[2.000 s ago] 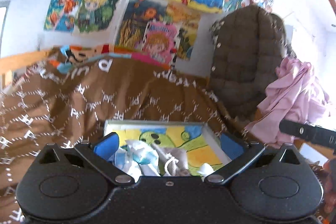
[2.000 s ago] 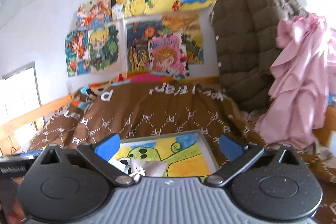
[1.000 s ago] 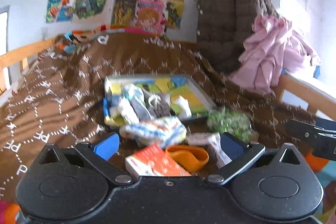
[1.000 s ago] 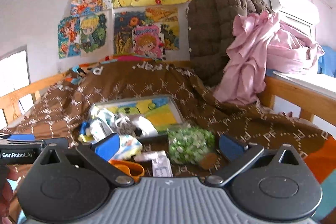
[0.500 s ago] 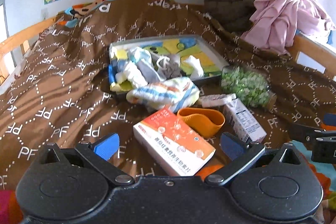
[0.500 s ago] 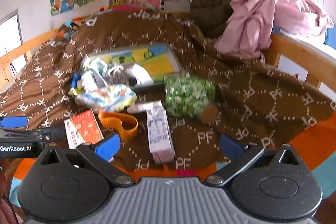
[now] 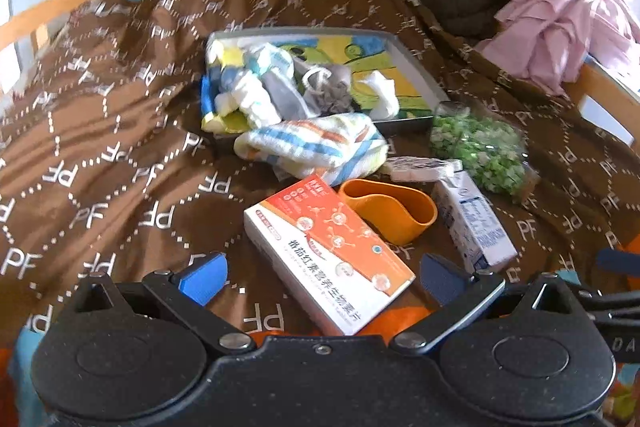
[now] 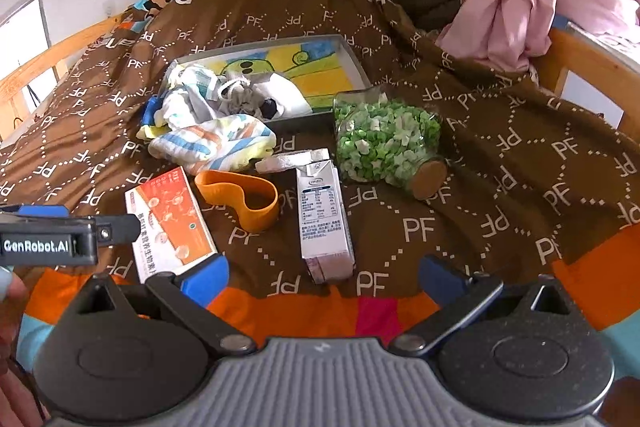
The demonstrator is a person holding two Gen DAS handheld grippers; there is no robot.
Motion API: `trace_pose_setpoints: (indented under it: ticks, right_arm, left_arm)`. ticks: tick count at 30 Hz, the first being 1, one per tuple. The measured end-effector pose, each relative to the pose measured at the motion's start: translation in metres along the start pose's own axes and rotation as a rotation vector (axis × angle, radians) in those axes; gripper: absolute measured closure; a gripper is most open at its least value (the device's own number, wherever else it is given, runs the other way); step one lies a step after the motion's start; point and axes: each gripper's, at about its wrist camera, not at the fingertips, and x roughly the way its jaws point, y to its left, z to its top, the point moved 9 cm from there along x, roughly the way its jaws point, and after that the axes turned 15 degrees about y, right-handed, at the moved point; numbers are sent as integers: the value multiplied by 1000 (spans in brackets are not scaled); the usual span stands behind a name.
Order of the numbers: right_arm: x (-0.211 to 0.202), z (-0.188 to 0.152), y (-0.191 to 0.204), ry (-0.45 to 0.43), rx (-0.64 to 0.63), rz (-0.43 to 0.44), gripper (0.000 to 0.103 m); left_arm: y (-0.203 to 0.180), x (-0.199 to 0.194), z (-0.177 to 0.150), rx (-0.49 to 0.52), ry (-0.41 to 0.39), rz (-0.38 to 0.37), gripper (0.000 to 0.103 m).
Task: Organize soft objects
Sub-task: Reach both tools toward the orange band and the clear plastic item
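Blue-padded left gripper (image 7: 320,277) and right gripper (image 8: 324,277) both gape wide, empty, above the brown bedspread (image 8: 500,147).

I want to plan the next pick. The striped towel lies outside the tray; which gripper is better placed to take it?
Probably the left. The striped towel lies nearly straight ahead of the open left gripper. From the right gripper, also open, it sits off to the left, beyond the milk carton.

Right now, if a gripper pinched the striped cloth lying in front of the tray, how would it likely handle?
The striped cloth lies bunched in soft folds, so it would probably go limp and drape when lifted. It looks light. One end lies against the tray, so it might drag the small cloths there.
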Motion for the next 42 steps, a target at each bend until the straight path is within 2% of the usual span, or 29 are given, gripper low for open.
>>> trace_pose_setpoints:
  ticks: [3, 6, 12, 15, 18, 25, 33, 38, 42]
  right_arm:
    - [5, 3, 1, 4, -10, -2, 0]
    - [8, 10, 2, -11, -37, -22, 0]
    - [10, 26, 1, -49, -77, -61, 0]
    - [10, 33, 1, -54, -94, -48, 0]
    - [12, 41, -1, -77, -130, -76, 0]
    - [33, 64, -7, -94, -250, -134, 0]
    - [60, 79, 2, -108, -460, -175, 0]
    - [77, 84, 11, -105, -541, -185, 0]
    - [85, 86, 25, -147, -656, -204, 1]
  left_arm:
    - [1, 9, 6, -6, 36, -36, 1]
    - [-4, 13, 13, 32, 49, -63, 1]
    - [-13, 18, 31, 163, -10, -49, 1]
    - [-16, 24, 40, 200, -26, -79, 1]
    - [-19, 29, 46, 231, -42, -101, 1]
    - [-32, 50, 56, 423, -74, -95, 1]
    - [-48, 73, 67, 629, -27, -218, 1]
    - [-53, 92, 76, 737, 25, -233, 1]
    - [-54, 108, 78, 797, 74, -245, 4]
